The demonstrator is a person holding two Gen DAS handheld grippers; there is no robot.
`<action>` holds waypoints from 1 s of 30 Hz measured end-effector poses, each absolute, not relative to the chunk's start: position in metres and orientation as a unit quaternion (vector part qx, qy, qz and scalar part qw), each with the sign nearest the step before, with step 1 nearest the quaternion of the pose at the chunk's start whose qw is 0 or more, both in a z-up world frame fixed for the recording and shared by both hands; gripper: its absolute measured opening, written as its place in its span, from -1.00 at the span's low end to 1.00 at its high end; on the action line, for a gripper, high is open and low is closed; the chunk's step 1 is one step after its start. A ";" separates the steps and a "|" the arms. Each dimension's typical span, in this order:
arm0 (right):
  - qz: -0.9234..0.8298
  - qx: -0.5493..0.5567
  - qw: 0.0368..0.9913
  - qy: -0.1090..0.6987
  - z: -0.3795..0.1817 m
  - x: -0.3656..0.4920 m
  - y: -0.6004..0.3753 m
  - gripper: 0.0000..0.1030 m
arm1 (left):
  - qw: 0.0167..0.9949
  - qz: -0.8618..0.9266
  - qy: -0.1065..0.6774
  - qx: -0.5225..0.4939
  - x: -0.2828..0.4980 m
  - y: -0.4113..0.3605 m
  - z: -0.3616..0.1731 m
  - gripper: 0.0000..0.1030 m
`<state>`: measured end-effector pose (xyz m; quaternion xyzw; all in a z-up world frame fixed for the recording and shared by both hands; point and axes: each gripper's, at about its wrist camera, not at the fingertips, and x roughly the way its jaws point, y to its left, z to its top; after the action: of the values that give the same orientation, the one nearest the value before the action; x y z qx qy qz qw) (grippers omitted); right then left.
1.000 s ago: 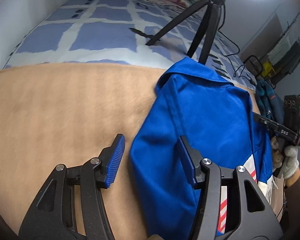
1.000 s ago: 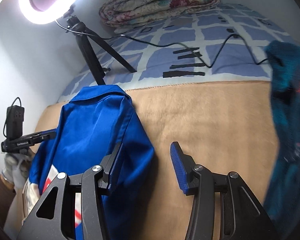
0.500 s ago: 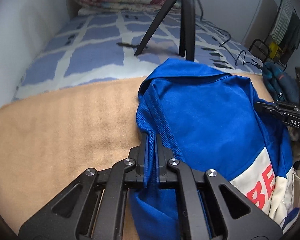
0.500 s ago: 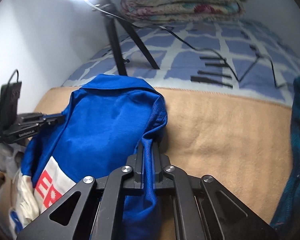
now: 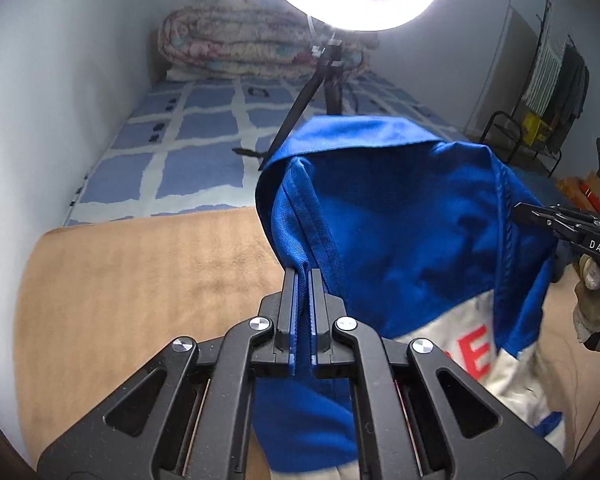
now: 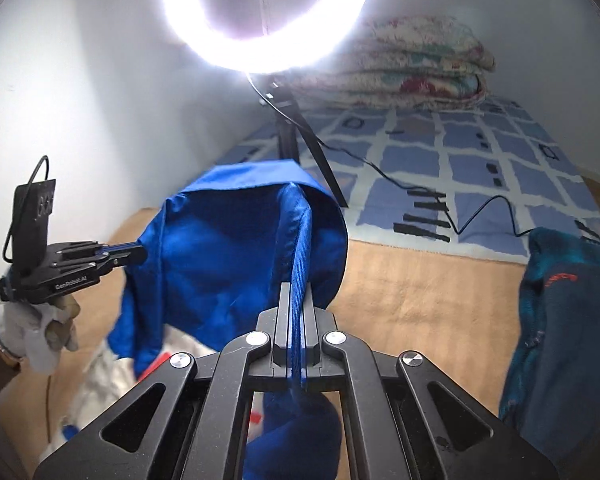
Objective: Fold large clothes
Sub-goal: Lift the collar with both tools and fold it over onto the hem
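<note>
A: State the position of the blue garment point(image 5: 400, 240).

B: It hangs above the tan blanket point(image 5: 140, 300), held up by both grippers. Its folded top edge runs crosswise between them; the long axis hangs down toward the blanket. A white panel with red lettering point(image 5: 476, 356) sits at the lower end.

A: Left gripper point(image 5: 301, 280)?

B: Fingers together, clamped on a seamed side edge of the garment. Cloth fills the gap between the pads.

A: Right gripper point(image 6: 298, 300)?

B: Fingers together, clamped on the opposite ribbed seam. In the left view, its tip bites the garment's right edge.

A: Surrounding clearance?

B: Bare tan blanket lies to the left of the garment in the left view and to its right in the right view. A dark teal garment point(image 6: 560, 320) lies at the blanket's right edge. Beyond the blanket's far edge lies a blue checked sheet point(image 5: 196, 148), where a tripod point(image 5: 300, 116) carries a ring light point(image 6: 266, 12), just behind the garment's top edge. A folded quilt point(image 6: 412, 68) lies at the far wall.
</note>
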<state>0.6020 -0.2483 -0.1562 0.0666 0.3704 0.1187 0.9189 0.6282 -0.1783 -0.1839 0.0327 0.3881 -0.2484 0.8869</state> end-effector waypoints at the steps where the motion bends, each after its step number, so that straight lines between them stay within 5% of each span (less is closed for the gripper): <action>1: 0.120 0.065 0.921 0.365 -0.149 0.595 -0.246 -0.99 | 0.889 -0.251 0.383 0.031 0.620 -0.176 -0.177 -0.97; 19: 0.135 0.074 0.933 0.325 -0.084 0.419 -0.205 -0.99 | 0.913 -0.266 0.308 0.018 0.422 -0.128 -0.092 -0.99; 30: 0.117 0.077 0.924 0.356 -0.129 0.301 -0.189 -0.99 | 0.903 -0.265 0.337 0.017 0.298 -0.097 -0.143 -0.99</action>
<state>0.3015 -0.1891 -0.1285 0.0775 0.3560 0.1170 0.9239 0.2984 -0.0971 -0.1432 0.0167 0.3368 -0.2651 0.9033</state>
